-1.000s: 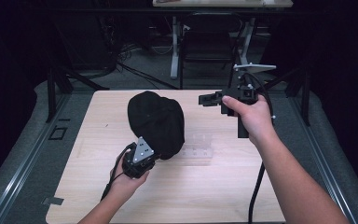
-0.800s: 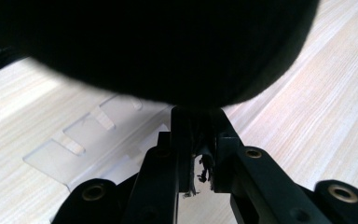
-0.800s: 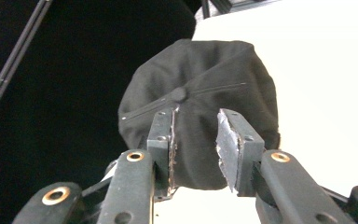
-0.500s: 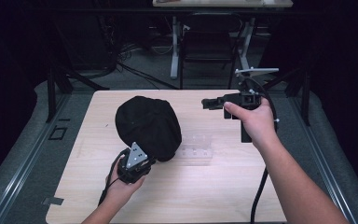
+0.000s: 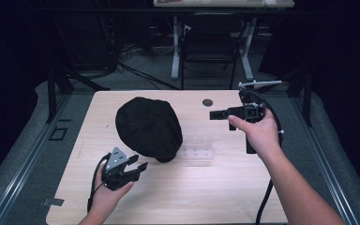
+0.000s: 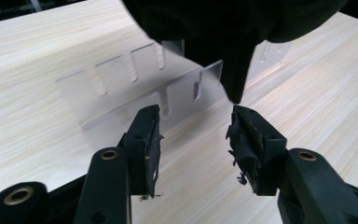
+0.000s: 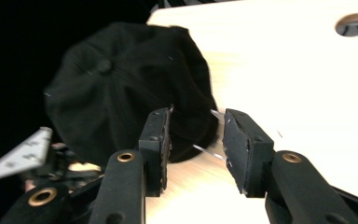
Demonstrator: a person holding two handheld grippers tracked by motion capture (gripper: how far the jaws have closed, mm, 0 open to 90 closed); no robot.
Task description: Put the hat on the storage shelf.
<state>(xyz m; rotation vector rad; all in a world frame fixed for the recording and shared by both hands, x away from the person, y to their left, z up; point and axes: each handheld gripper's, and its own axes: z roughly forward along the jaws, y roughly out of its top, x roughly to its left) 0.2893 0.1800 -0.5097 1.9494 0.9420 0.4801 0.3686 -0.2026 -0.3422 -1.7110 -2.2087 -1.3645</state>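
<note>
Left gripper [image 5: 138, 169] stood with its jaws spread and nothing between them; they had just been opening, and the black cap [image 5: 148, 127] lay free just beyond its tips on the wooden table [image 5: 206, 187]. Right gripper [image 5: 217, 115], also parted and empty (its jaws had been widening too), hovered well apart from the cap at the table's right. A clear plastic rack [image 5: 197, 149] sat partly under the cap's edge, its slots holding nothing visible. Judging by this, the cap seemed set down; withdrawal appeared to be what remained.
</note>
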